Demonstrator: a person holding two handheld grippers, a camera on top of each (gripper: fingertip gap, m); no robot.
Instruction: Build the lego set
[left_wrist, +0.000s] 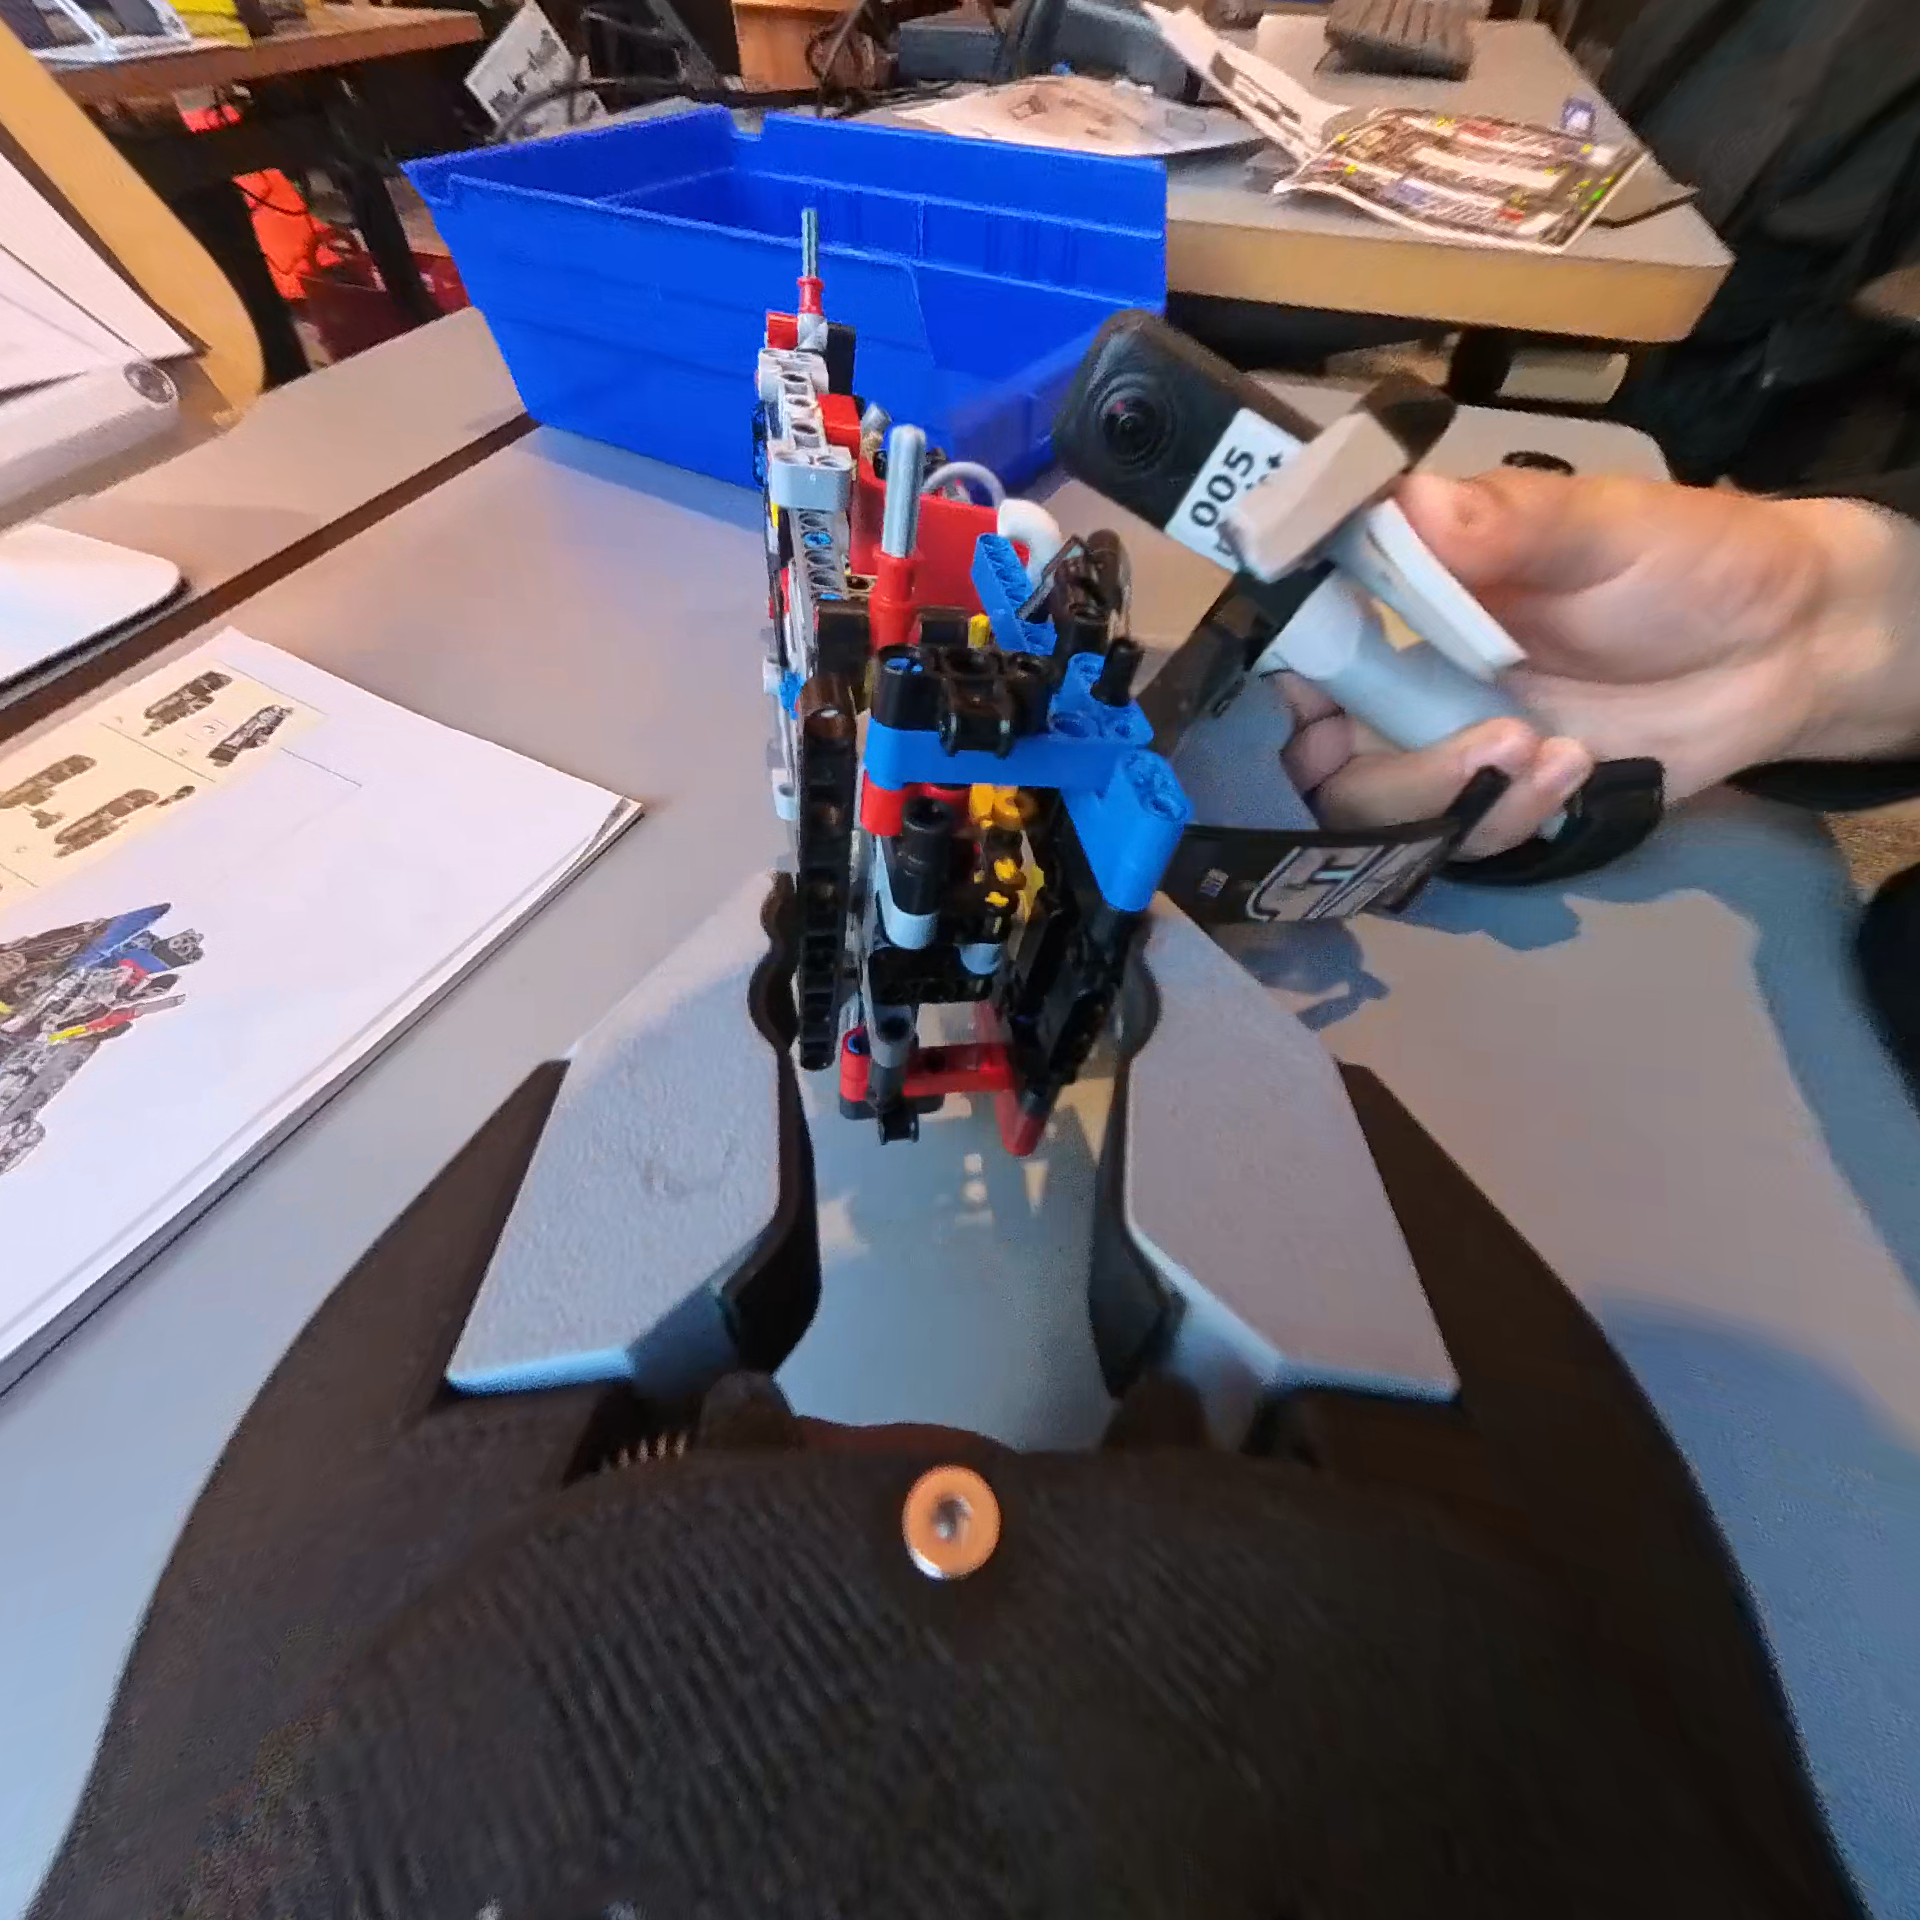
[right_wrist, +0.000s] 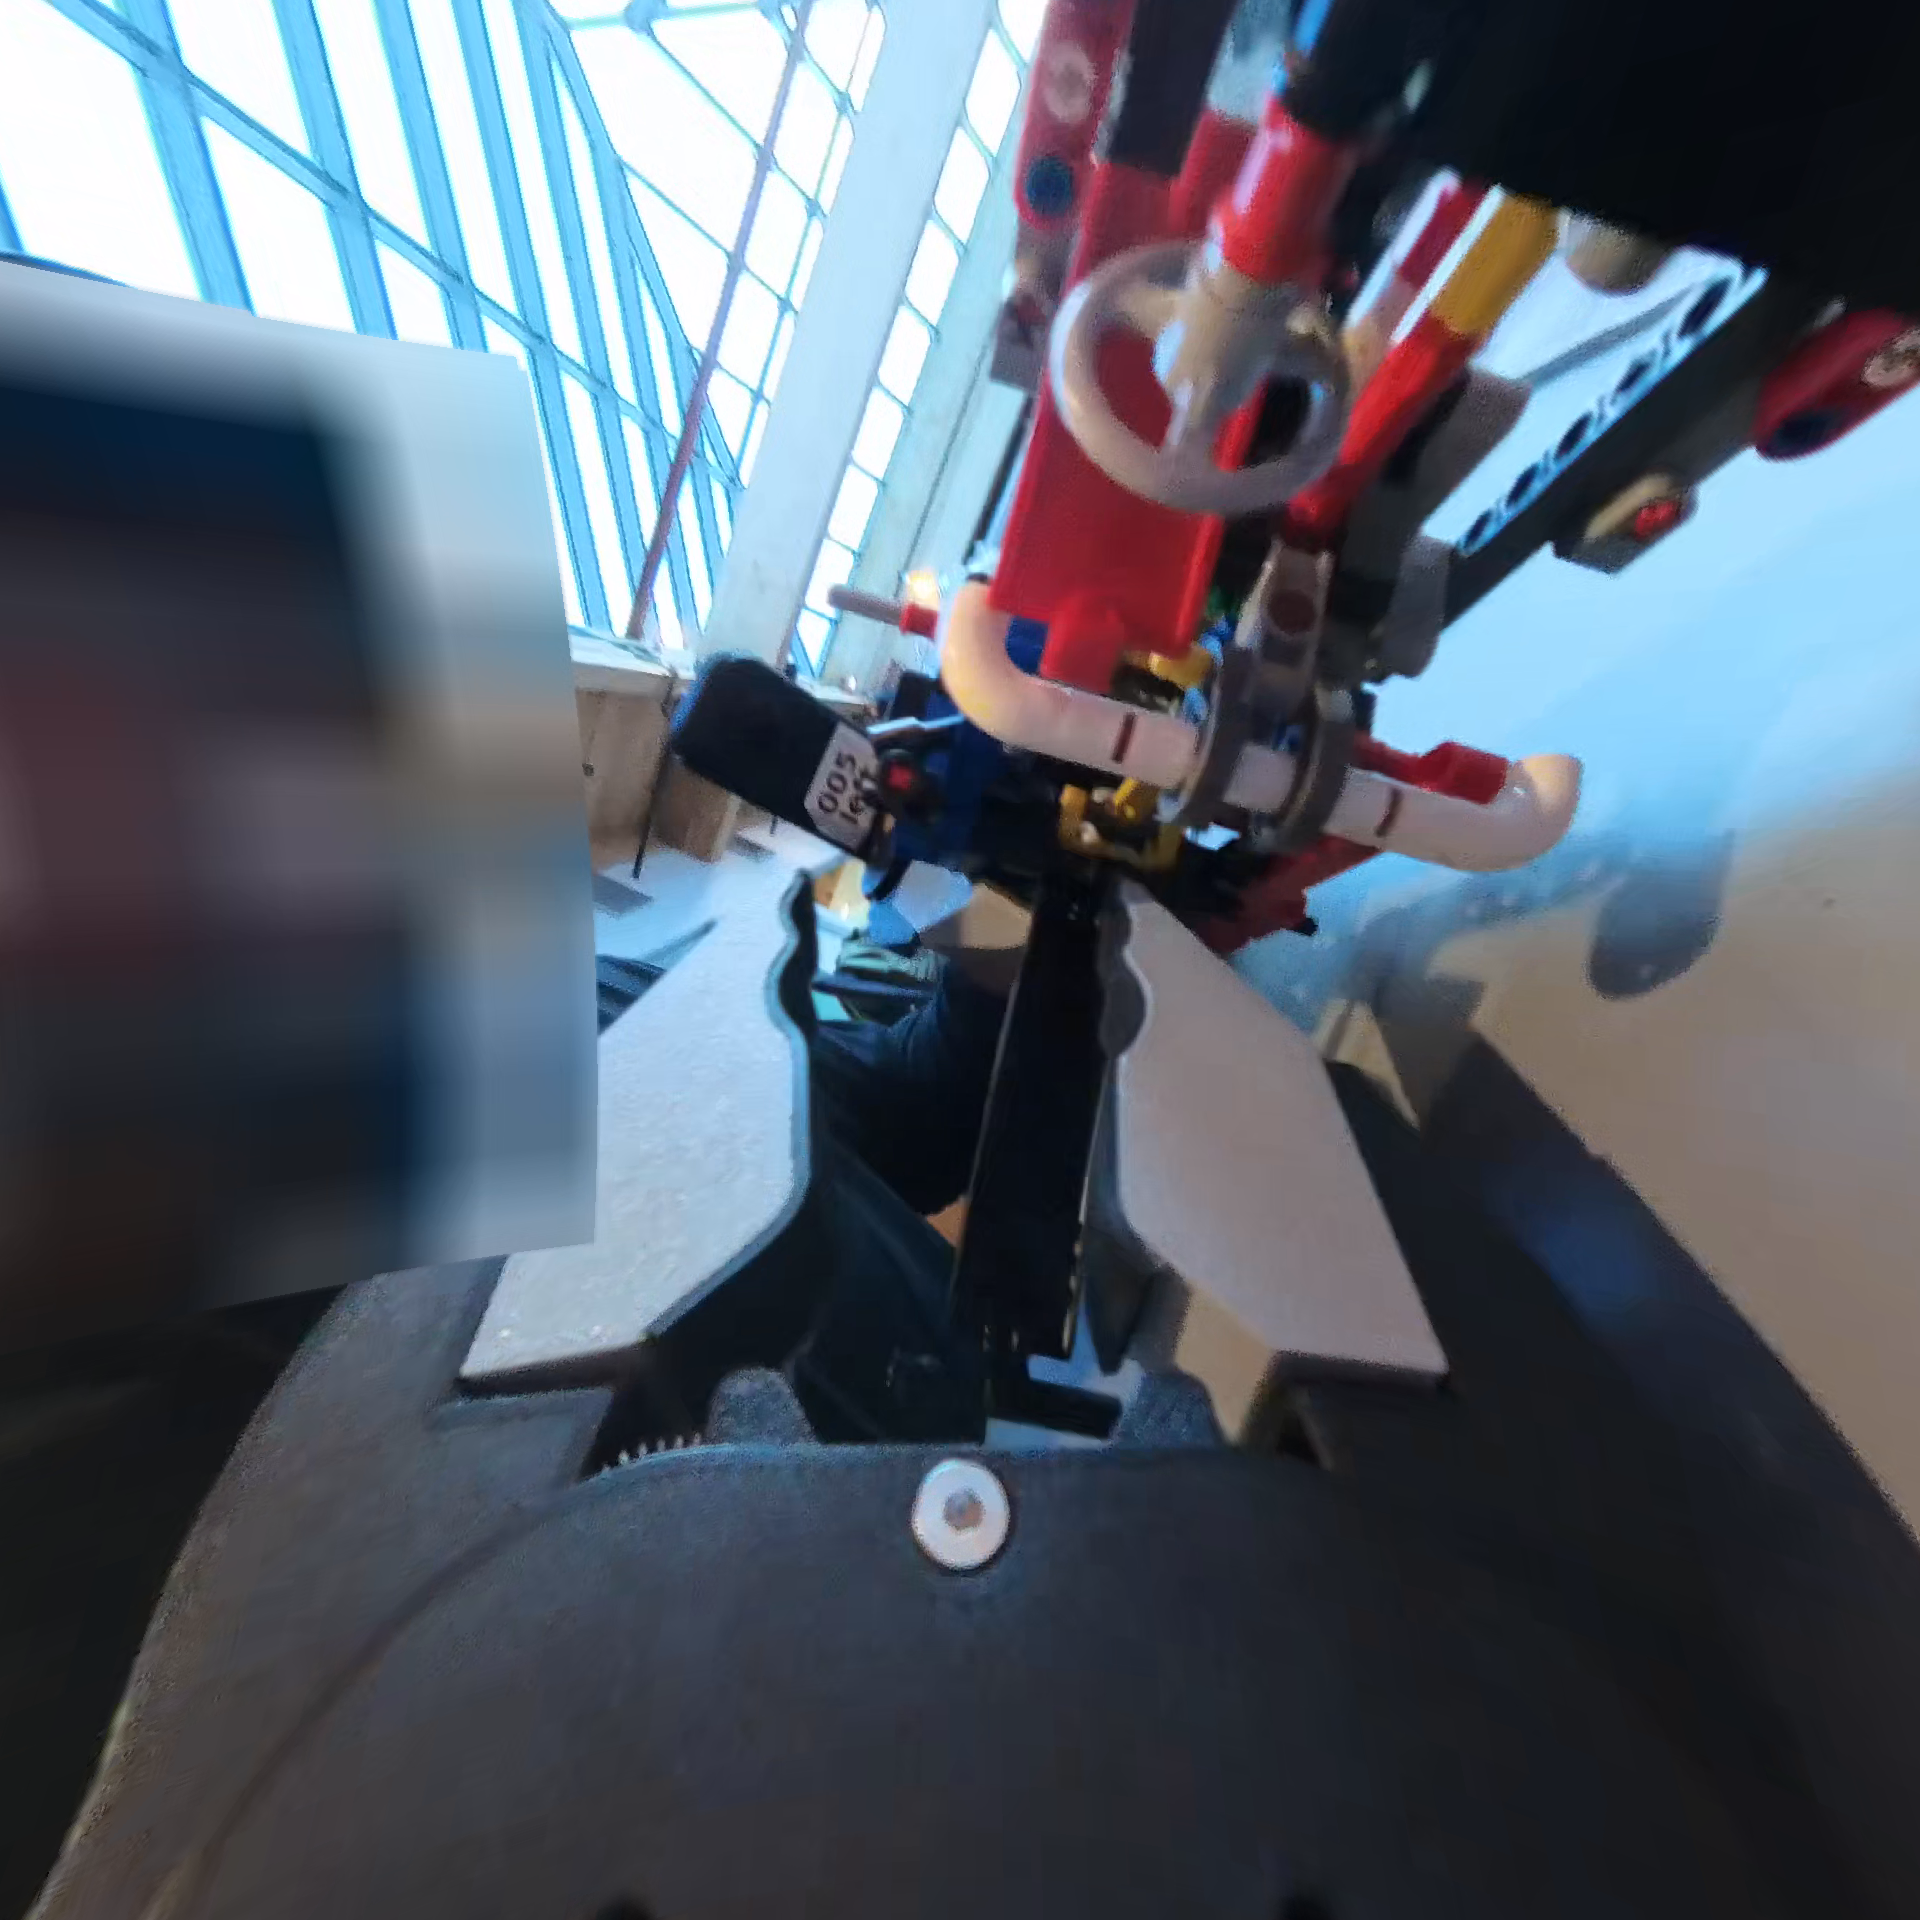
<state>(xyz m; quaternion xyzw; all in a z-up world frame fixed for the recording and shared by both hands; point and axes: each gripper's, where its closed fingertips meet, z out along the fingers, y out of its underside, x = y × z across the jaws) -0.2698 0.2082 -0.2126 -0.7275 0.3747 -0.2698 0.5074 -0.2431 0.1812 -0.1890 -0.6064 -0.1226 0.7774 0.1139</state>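
Left wrist view, near field: left gripper (left_wrist: 956, 997), grey fingers with black pads, is clamped on the lower end of the partly built lego model (left_wrist: 935, 769), a tall multicoloured stack of black, red, blue and grey beams. Model's long axis runs straight ahead along the fingers, lifted clear of the grey tabletop (left_wrist: 520, 582).

Right of the model, just beside its upper blue beam: the right gripper (left_wrist: 1174, 665), held in a bare hand (left_wrist: 1621, 665), coming in from the side. Right wrist view shows its jaws partly closed around a long flat black beam (right_wrist: 1039, 1132); contact is on one finger at least, full pinch uncertain owing to blur. That beam points lengthwise at the model's underside, touching or nearly so.

Judgement: next move is seating the black beam; alignment with the model's side is the deciding relation.

Farther out: open white instruction booklet (left_wrist: 260, 894) at left, blue plastic bin (left_wrist: 644, 270) behind the model, loose printed sheets (left_wrist: 1455, 177) beyond. Nothing stands between the grippers.
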